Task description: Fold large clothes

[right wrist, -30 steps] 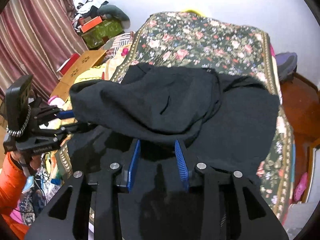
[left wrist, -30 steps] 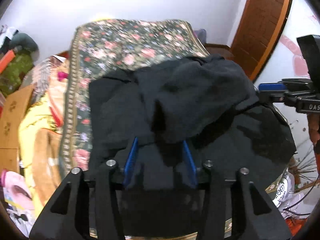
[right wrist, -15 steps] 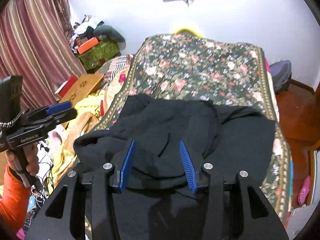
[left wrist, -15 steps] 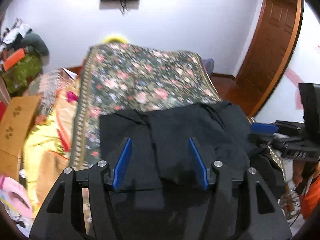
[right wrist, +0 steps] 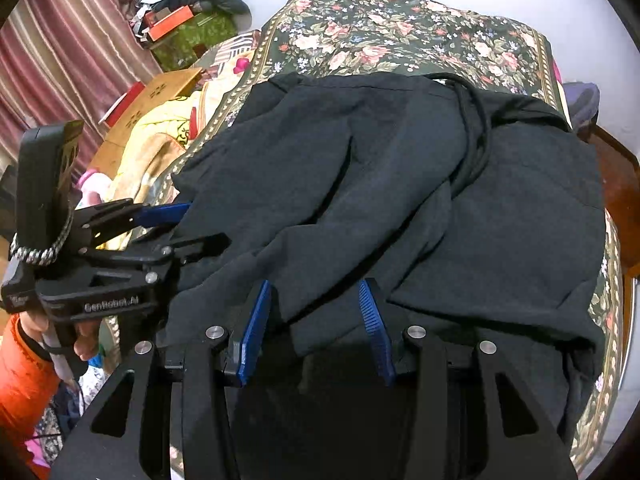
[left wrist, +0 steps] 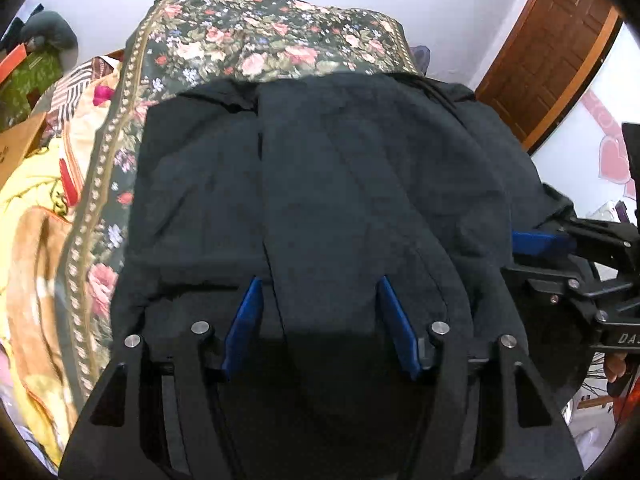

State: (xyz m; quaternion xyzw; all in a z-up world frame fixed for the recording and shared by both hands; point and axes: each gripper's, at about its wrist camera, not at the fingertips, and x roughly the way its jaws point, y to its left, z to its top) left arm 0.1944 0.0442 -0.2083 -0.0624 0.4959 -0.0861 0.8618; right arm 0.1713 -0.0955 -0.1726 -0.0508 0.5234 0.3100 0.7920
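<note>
A large black garment [left wrist: 328, 184] lies folded over on itself on a floral bedspread [left wrist: 256, 36]; it also shows in the right wrist view [right wrist: 440, 200]. My left gripper [left wrist: 318, 288] is open, its blue pads just above the garment's near edge, holding nothing. My right gripper [right wrist: 314, 292] is open over the near edge too, with a fold of black cloth lying between the pads. The right gripper also shows at the garment's right edge in the left wrist view [left wrist: 536, 242]. The left gripper shows at its left edge in the right wrist view [right wrist: 164, 212].
The bed [right wrist: 400, 28] runs away toward a white wall. A yellow blanket [left wrist: 36, 216] and cardboard boxes [right wrist: 160, 88] lie left of the bed. A wooden door [left wrist: 552, 48] stands at the right. Striped curtains [right wrist: 60, 52] hang at the far left.
Both grippers carried the raised black cloth forward, laid it flat over the garment and opened. They have since dropped lower toward the garment's near edge.
</note>
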